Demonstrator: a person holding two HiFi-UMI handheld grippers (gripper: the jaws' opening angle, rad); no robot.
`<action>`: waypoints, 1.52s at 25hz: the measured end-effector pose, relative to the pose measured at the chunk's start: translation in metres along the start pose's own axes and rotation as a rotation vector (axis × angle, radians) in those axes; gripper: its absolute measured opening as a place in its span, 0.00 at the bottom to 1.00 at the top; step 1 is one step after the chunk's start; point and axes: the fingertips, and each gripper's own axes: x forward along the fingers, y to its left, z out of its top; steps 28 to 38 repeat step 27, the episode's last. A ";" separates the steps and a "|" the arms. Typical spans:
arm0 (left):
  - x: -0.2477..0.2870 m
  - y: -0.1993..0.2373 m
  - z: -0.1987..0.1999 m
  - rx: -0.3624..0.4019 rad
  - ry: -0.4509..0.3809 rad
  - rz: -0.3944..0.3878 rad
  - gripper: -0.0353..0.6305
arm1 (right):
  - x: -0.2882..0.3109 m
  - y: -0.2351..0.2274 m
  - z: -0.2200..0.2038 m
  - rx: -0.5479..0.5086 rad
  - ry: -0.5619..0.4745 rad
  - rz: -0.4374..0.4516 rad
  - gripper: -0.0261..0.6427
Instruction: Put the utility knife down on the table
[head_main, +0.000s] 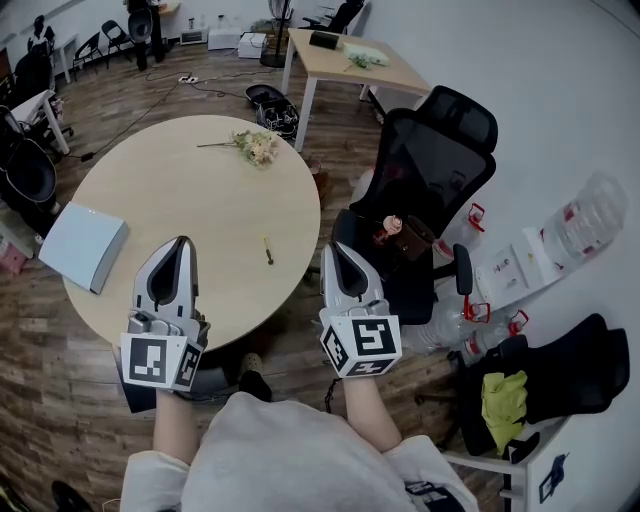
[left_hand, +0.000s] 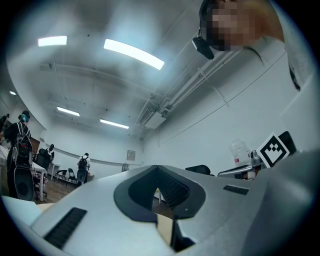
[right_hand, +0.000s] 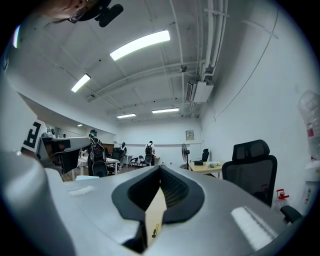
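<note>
The utility knife (head_main: 268, 250), small, thin and yellowish, lies on the round wooden table (head_main: 190, 190) near its right front edge. My left gripper (head_main: 183, 242) hangs over the table's front edge, left of the knife, shut with nothing in it. My right gripper (head_main: 331, 248) hovers just off the table's right edge, right of the knife, also shut and empty. In the right gripper view, the knife (right_hand: 155, 230) shows through the slit below the closed jaws. The left gripper view shows only a strip of table (left_hand: 162, 227) there.
A bunch of dried flowers (head_main: 255, 146) lies at the table's far side and a pale blue box (head_main: 83, 245) at its left edge. A black office chair (head_main: 430, 170) stands close on the right. A second table (head_main: 345, 60) stands farther back.
</note>
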 end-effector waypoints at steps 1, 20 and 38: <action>-0.001 -0.002 0.001 0.002 -0.002 -0.002 0.06 | -0.002 -0.001 0.001 -0.003 -0.003 -0.003 0.06; -0.005 -0.006 0.002 0.007 -0.001 -0.006 0.07 | -0.011 0.002 0.007 0.012 -0.030 0.001 0.06; 0.001 0.002 0.001 0.008 -0.007 -0.006 0.06 | 0.000 0.005 0.007 0.016 -0.035 0.004 0.06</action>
